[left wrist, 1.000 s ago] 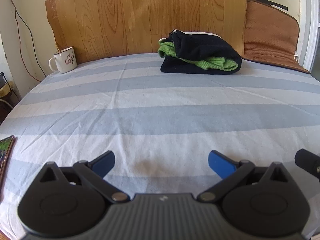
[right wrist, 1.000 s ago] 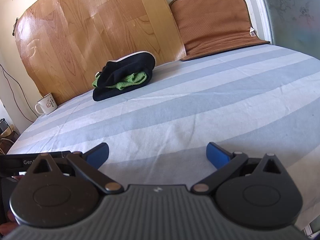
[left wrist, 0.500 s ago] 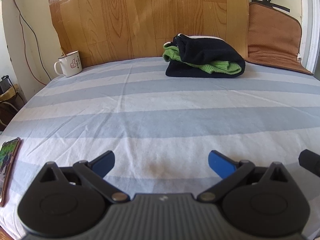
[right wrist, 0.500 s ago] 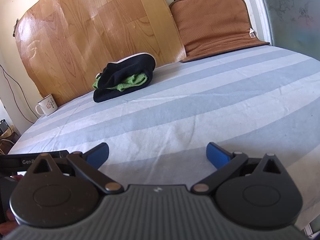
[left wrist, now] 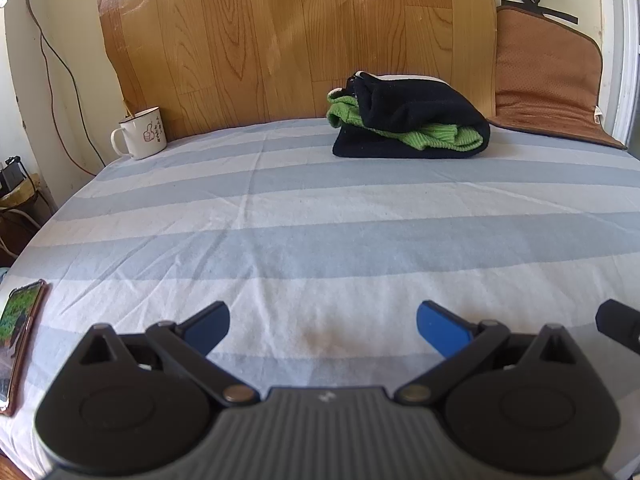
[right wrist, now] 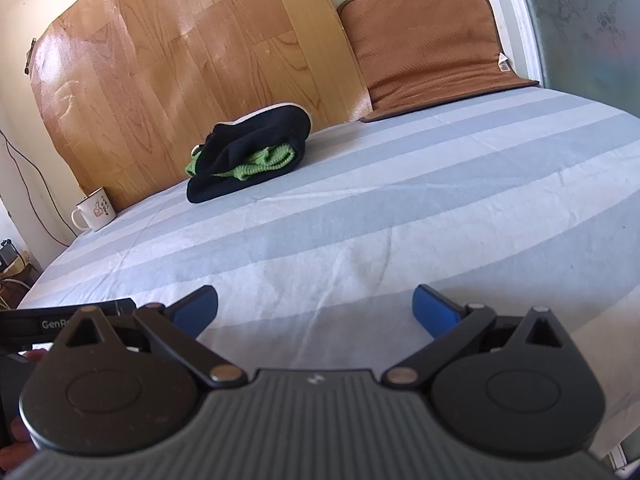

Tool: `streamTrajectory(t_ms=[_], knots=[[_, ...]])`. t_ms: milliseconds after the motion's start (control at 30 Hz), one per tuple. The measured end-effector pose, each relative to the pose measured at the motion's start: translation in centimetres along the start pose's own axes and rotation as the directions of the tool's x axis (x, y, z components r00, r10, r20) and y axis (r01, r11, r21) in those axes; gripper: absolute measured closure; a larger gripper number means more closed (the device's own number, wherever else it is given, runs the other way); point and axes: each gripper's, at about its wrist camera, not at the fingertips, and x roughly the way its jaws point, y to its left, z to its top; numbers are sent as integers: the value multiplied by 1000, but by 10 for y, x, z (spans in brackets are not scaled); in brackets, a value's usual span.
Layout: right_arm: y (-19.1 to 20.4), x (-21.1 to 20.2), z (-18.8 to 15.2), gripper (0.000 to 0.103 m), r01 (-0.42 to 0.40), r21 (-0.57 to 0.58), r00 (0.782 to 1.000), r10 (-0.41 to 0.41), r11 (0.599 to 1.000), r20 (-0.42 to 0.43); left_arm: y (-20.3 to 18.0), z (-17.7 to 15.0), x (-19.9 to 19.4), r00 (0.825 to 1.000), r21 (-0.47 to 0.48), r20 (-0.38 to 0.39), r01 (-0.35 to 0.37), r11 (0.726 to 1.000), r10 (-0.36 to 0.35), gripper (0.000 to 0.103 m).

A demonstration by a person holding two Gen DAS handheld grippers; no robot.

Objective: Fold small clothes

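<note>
A bed (left wrist: 320, 240) covered in a sheet of pale blue and white stripes fills most of both views, lightly creased, with a faint brownish stain near its close edge. Behind it a wooden board (left wrist: 300, 40) leans against the cream wall, and to its right a brown padded mat (left wrist: 548, 76) stands propped up with its lower end lying on the sheet.

The folded clothes (left wrist: 412, 124) sit at the far side of the bed, just in front of the board: a black garment wrapped around a bright green knit one, whose ribbed edge shows at the open side. In the right wrist view the same bundle (right wrist: 250, 154) lies left of centre, well apart from both tools.

The left gripper (left wrist: 323, 326) hovers low over the near part of the sheet, its blue-tipped fingers spread wide with nothing between them. The right gripper (right wrist: 316, 306) is likewise spread wide and holds nothing.

A white mug (left wrist: 141, 133) with a red thumbs-up design stands at the far left corner, and a phone (left wrist: 18, 338) with a lit screen lies at the bed's near left edge.
</note>
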Motion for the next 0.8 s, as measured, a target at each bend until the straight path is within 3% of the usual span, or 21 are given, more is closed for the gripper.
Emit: streamTrajectory(t_ms=[400,800], knots=[[0,0,0,0,0,3,1000,0,1000,-3,3,0,-6,1000,-15,21,23,1000,-23,0],[0,1,-1,0,0,4,1000,0,1000,-6,6,0,0,999,-28,-30,18,999,-18,0]])
